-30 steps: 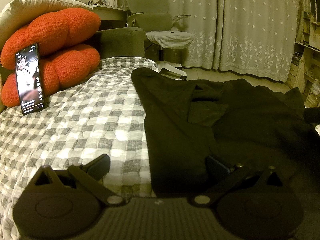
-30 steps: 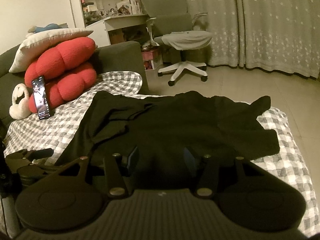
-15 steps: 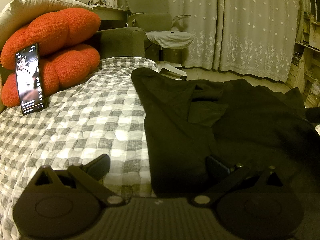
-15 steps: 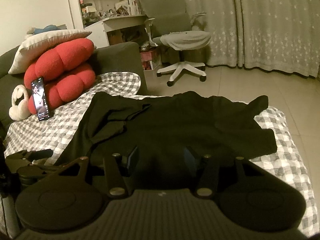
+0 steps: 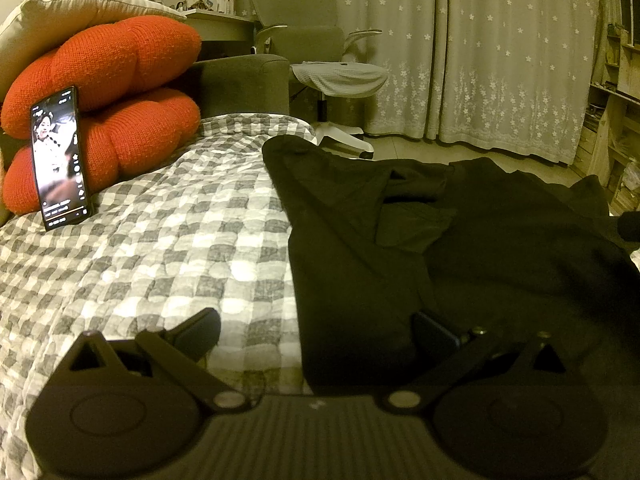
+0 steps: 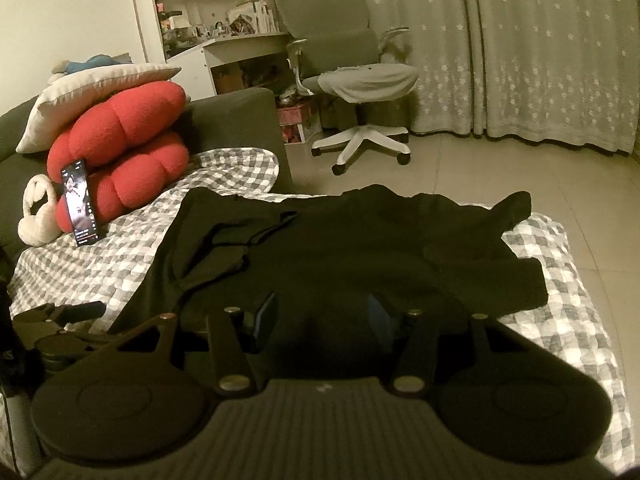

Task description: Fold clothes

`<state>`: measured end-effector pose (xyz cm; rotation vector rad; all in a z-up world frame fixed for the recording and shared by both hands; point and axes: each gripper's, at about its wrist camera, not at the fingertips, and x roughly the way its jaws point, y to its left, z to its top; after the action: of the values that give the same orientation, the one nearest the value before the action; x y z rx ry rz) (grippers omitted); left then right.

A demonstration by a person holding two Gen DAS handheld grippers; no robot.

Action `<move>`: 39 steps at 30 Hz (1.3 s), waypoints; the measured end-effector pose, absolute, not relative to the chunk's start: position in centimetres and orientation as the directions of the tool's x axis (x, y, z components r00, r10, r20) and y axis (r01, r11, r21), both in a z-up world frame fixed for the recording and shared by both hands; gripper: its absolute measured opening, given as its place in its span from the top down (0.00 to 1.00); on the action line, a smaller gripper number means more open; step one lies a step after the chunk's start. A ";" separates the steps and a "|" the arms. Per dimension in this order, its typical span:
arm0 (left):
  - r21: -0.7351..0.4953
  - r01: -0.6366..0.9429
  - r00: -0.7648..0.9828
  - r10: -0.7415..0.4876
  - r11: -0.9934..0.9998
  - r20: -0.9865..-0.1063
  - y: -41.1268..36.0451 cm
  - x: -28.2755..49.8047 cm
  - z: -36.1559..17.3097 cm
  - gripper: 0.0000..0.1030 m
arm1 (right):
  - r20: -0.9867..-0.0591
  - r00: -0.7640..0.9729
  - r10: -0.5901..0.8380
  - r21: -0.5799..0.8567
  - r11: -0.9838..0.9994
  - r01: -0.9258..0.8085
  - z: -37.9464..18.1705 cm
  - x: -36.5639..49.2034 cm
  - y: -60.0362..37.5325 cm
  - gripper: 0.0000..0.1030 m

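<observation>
Black short-sleeved garment (image 6: pixel 352 248) lies spread on grey-checked bed quilt (image 5: pixel 160 240). Left gripper (image 5: pixel 316 332) spread wide, straddling garment's near edge; right gripper (image 6: pixel 320 312) half spread above hem, pinching nothing. Step: pre-grasp. Next: close on hem, fold.

Dim, warm yellowish indoor light fills both fisheye views, which bend and darken at the corners. The black garment (image 6: pixel 360 248) loses detail in shadow, while a phone screen (image 5: pixel 60 160) glows brightly.
</observation>
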<state>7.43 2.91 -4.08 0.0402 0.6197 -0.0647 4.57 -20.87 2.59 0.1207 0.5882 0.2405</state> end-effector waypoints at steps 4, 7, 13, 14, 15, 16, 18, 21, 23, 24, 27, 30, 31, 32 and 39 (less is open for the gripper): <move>0.018 0.073 0.812 -0.049 0.997 -0.581 2.9 7.4 -4.1 0.00 | -0.534 0.805 0.258 0.180 0.965 -0.190 2.6 4.6 -20.9 0.47; 0.018 0.072 0.813 -0.048 0.997 -0.581 2.9 7.4 -4.1 0.00 | -0.534 0.805 0.258 0.180 0.965 -0.190 2.6 4.5 -20.8 0.47; 0.018 0.072 0.813 -0.048 0.997 -0.581 2.9 7.5 -4.1 0.00 | -0.532 0.807 0.255 0.180 0.966 -0.187 2.7 4.4 -21.0 0.47; 0.018 0.072 0.813 -0.048 0.997 -0.581 2.9 7.5 -4.1 0.00 | -0.531 0.808 0.255 0.180 0.966 -0.186 2.7 4.4 -21.0 0.47; 0.018 0.072 0.813 -0.048 0.997 -0.581 2.9 7.5 -4.1 0.00 | -0.531 0.809 0.254 0.181 0.966 -0.185 2.7 4.4 -21.0 0.47; 0.018 0.072 0.813 -0.048 0.997 -0.581 2.9 7.4 -4.1 0.00 | -0.530 0.809 0.255 0.181 0.966 -0.185 2.7 4.4 -21.0 0.47; 0.018 0.072 0.813 -0.048 0.997 -0.581 2.9 7.4 -4.1 0.00 | -0.529 0.809 0.256 0.182 0.966 -0.186 2.8 4.4 -20.9 0.47; 0.018 0.072 0.813 -0.048 0.997 -0.581 2.9 7.4 -4.1 0.00 | -0.532 0.807 0.256 0.181 0.966 -0.187 2.7 4.4 -20.9 0.47; 0.018 0.072 0.813 -0.048 0.997 -0.581 2.9 7.4 -4.1 0.00 | -0.533 0.807 0.256 0.183 0.965 -0.186 2.7 4.4 -20.9 0.47; 0.018 0.072 0.813 -0.048 0.997 -0.581 2.9 7.4 -4.1 0.00 | -0.534 0.805 0.259 0.183 0.965 -0.189 2.7 4.4 -20.9 0.47; 0.018 0.072 0.813 -0.048 0.997 -0.580 2.9 7.4 -4.1 0.00 | -0.535 0.800 0.272 0.186 0.962 -0.202 3.0 4.3 -21.1 0.47; 0.018 0.072 0.813 -0.048 0.997 -0.580 2.9 7.4 -4.1 0.00 | -0.513 0.819 0.256 0.191 0.965 -0.183 3.6 4.0 -22.0 0.47; 0.018 0.072 0.813 -0.048 0.997 -0.580 2.9 7.4 -4.1 0.00 | -0.504 0.828 0.246 0.212 0.964 -0.157 3.8 4.1 -22.8 0.47; 0.018 0.072 0.813 -0.049 0.997 -0.580 2.9 7.4 -4.1 0.00 | -0.500 0.833 0.238 0.238 0.962 -0.132 3.9 4.2 -23.6 0.47; 0.018 0.072 0.813 -0.049 0.997 -0.580 2.9 7.4 -4.1 0.00 | -0.581 0.796 0.169 0.310 0.950 0.025 0.9 7.9 -28.1 0.47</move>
<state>7.43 2.88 -4.10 0.0397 0.6174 -0.0646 7.92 -28.14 0.94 0.3124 0.6483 0.0788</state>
